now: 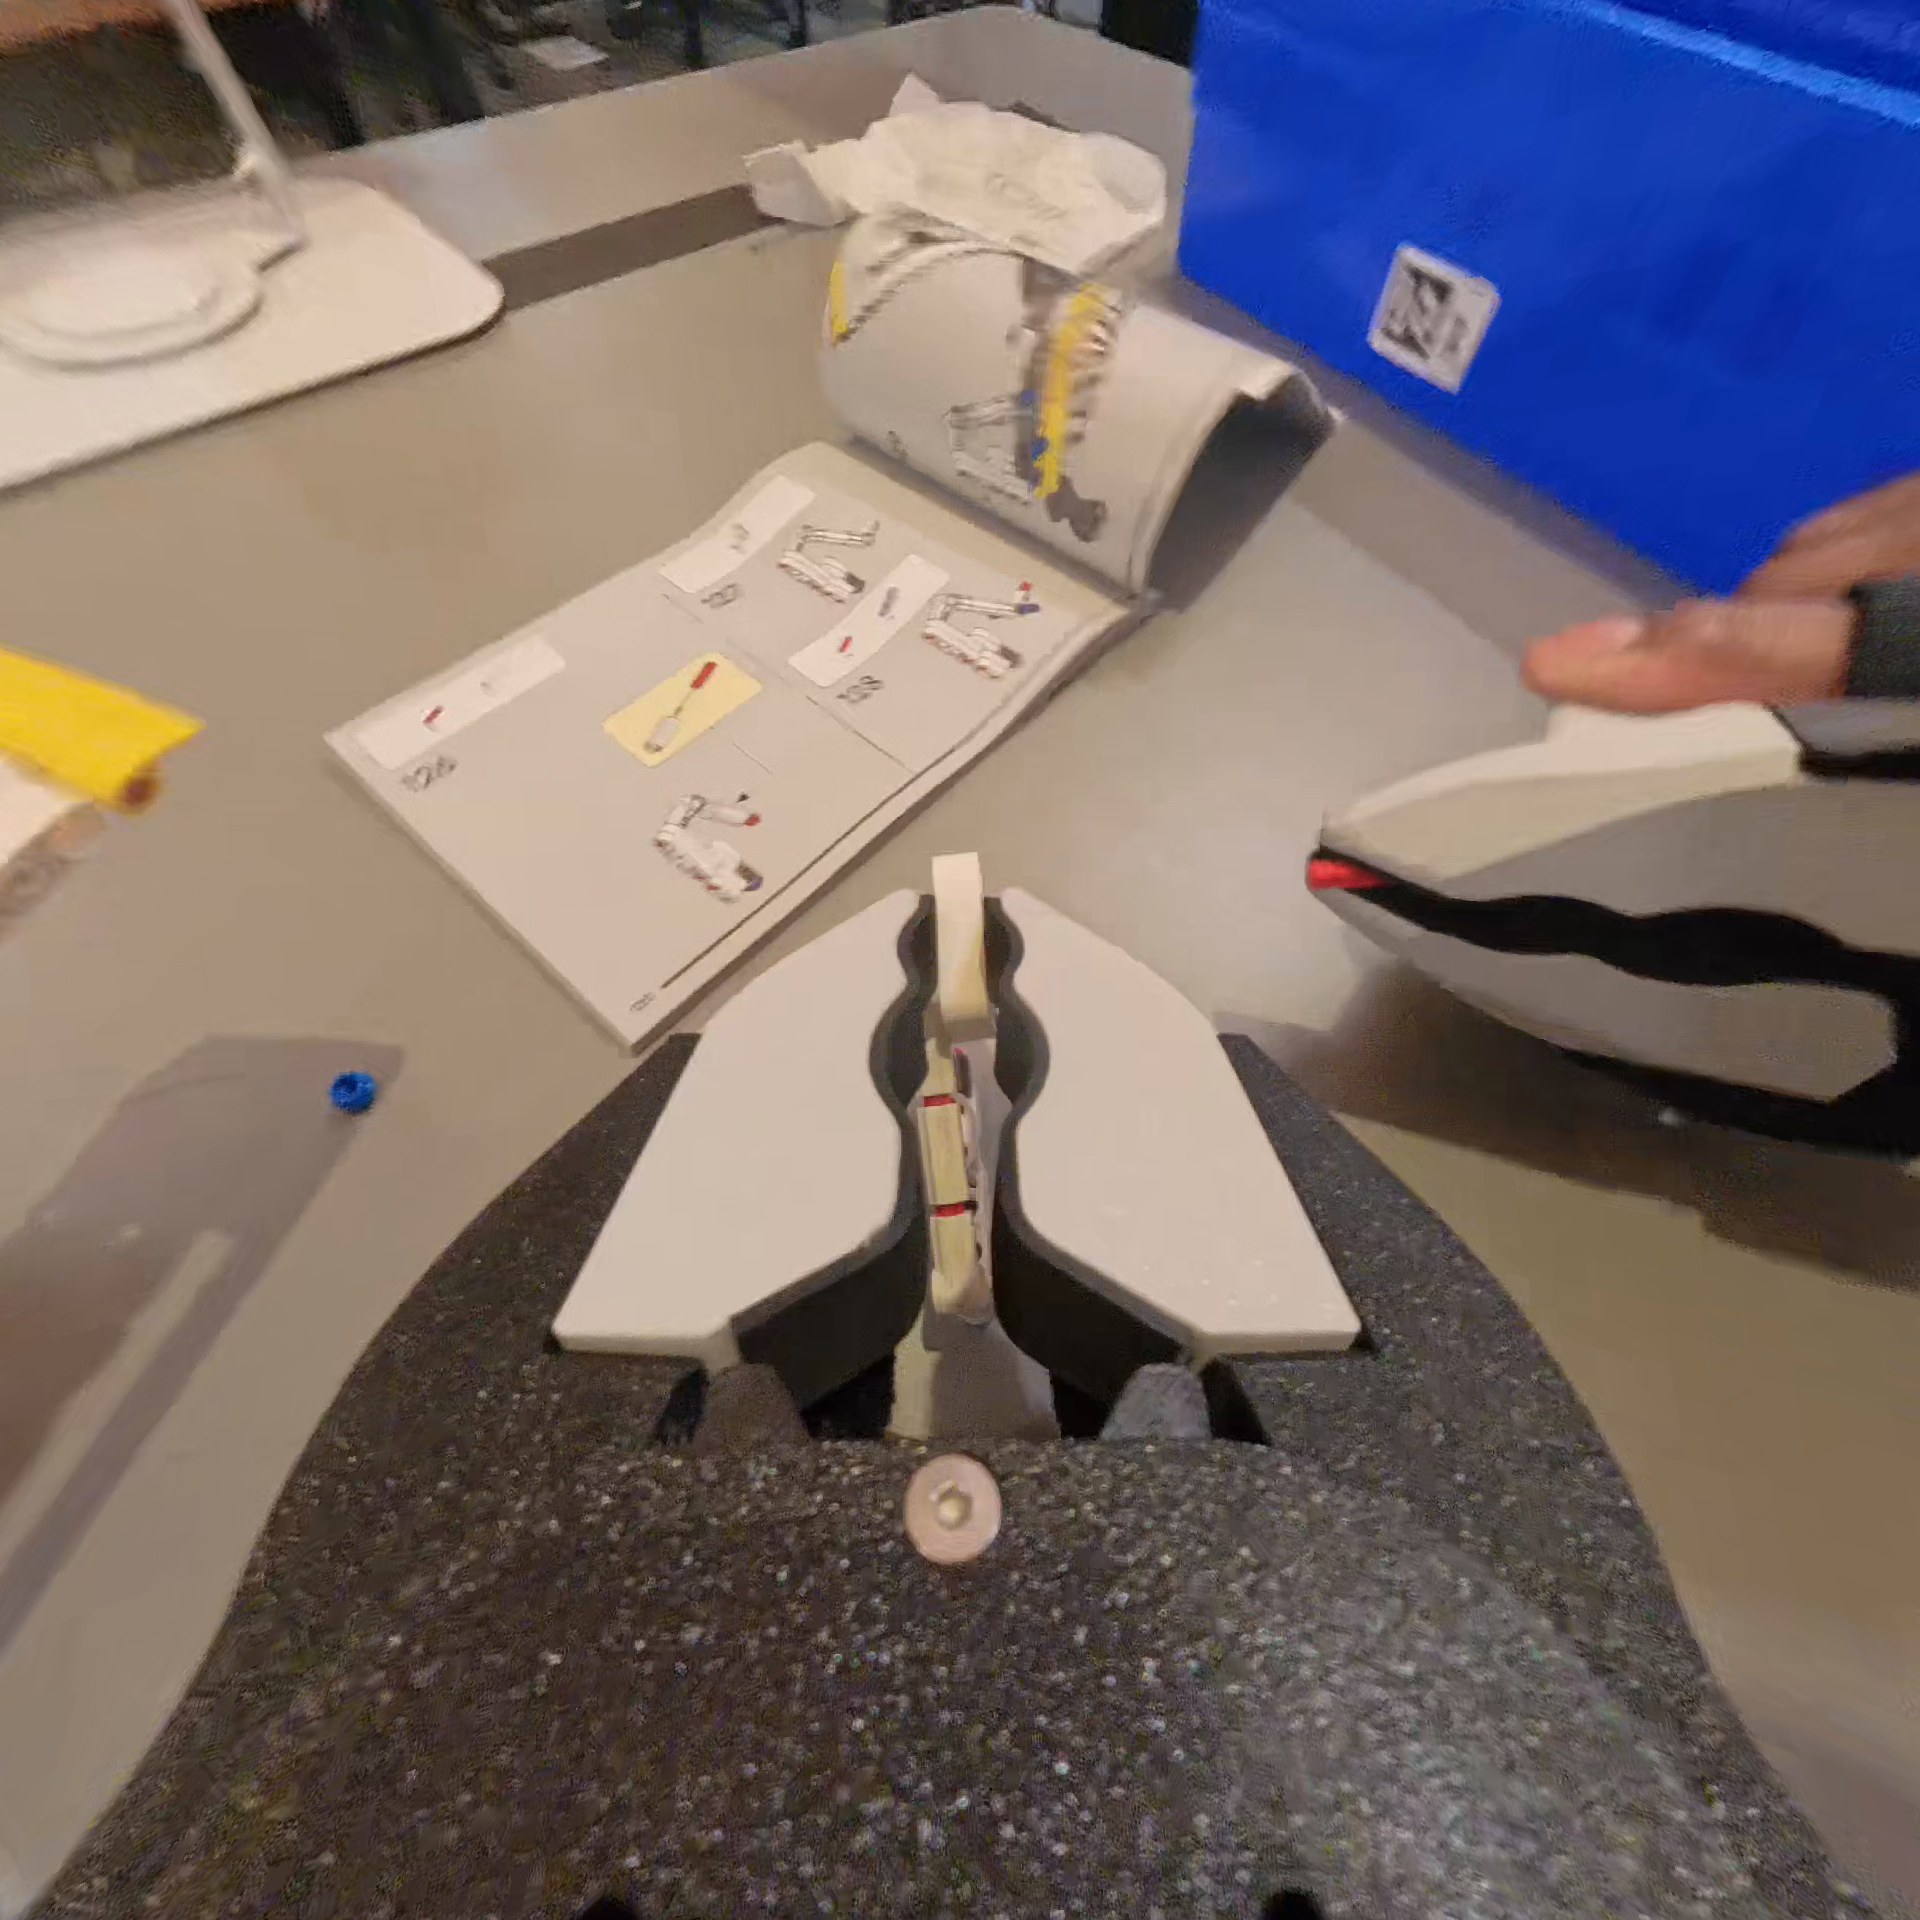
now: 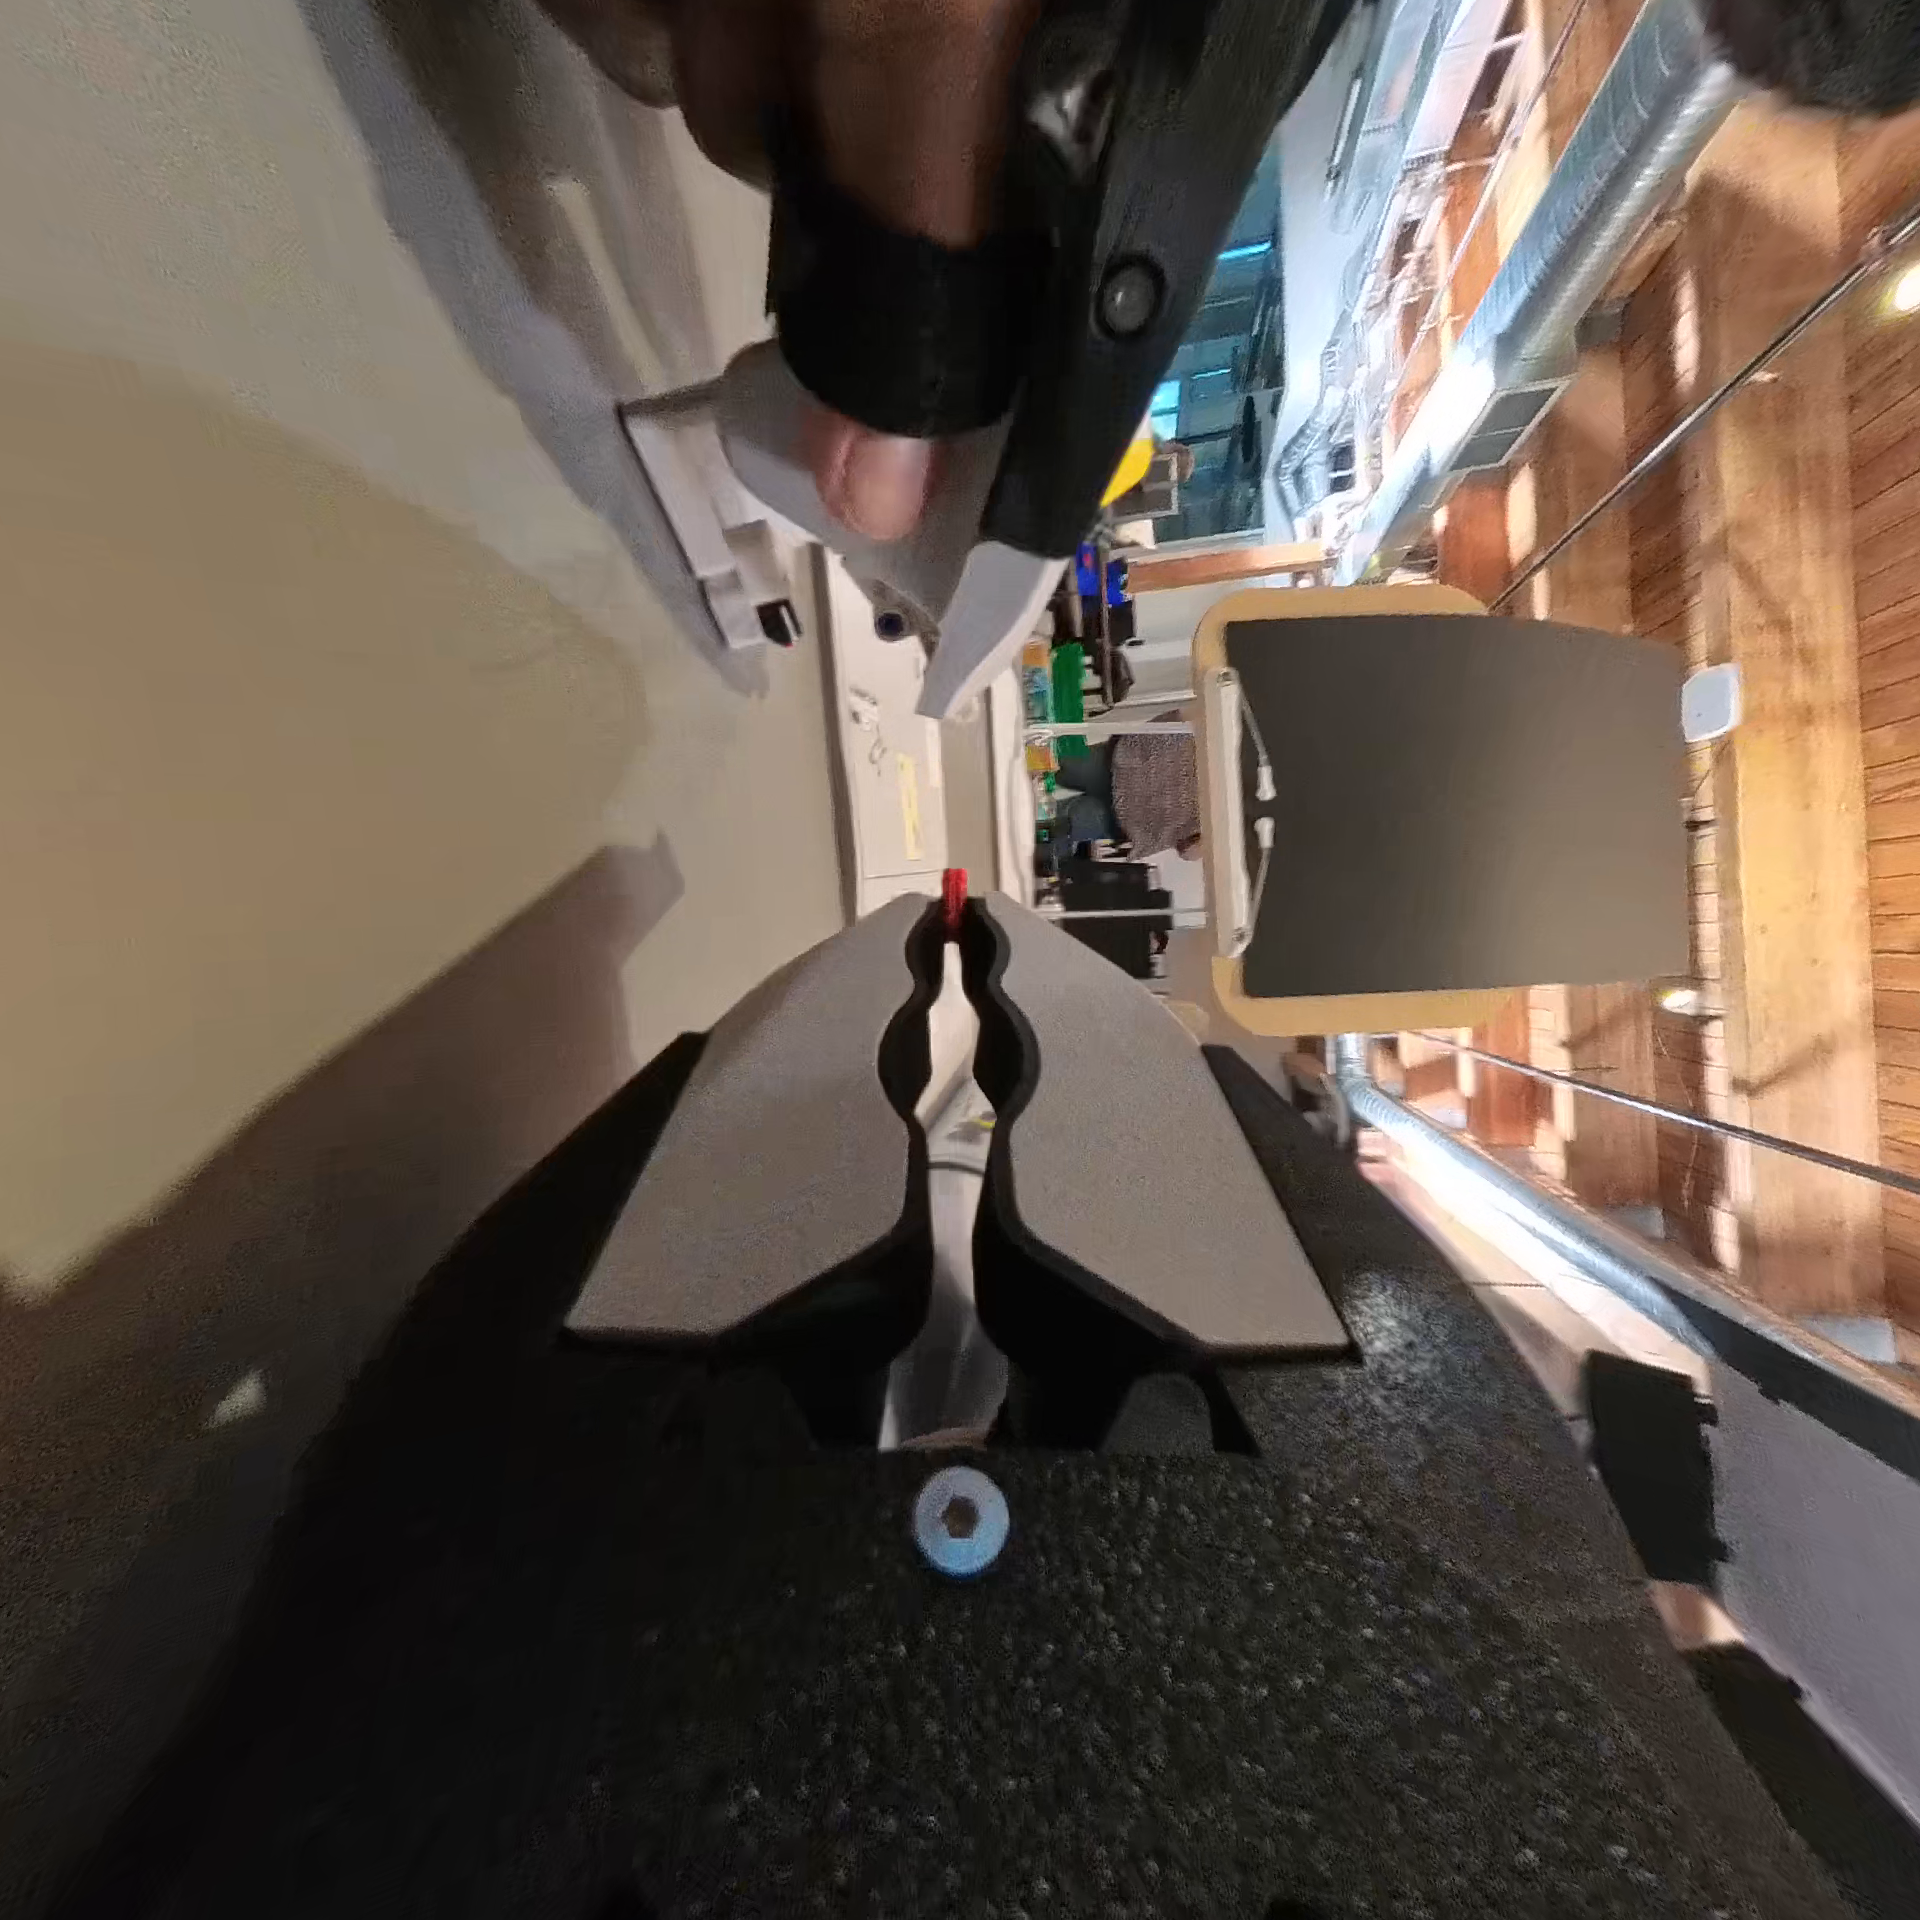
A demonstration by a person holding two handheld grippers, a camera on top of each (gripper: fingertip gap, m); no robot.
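The left gripper (image 1: pixel 958 914) is nearly closed on a white brick-built assembly (image 1: pixel 958 961) with thin red bands; the assembly stands upright between the fingers and its rounded end comes out a little past the tips. Just ahead on the grey table (image 1: pixel 260 582) lies an open instruction booklet (image 1: pixel 665 748), and a small blue peg (image 1: pixel 353 1092) lies to the left. The right gripper (image 2: pixel 953 914) – turned on its side – is closed tight on a small red pin (image 2: pixel 953 896), which sticks out from the fingertips. A blue bin (image 1: pixel 1558 208) stands behind it.
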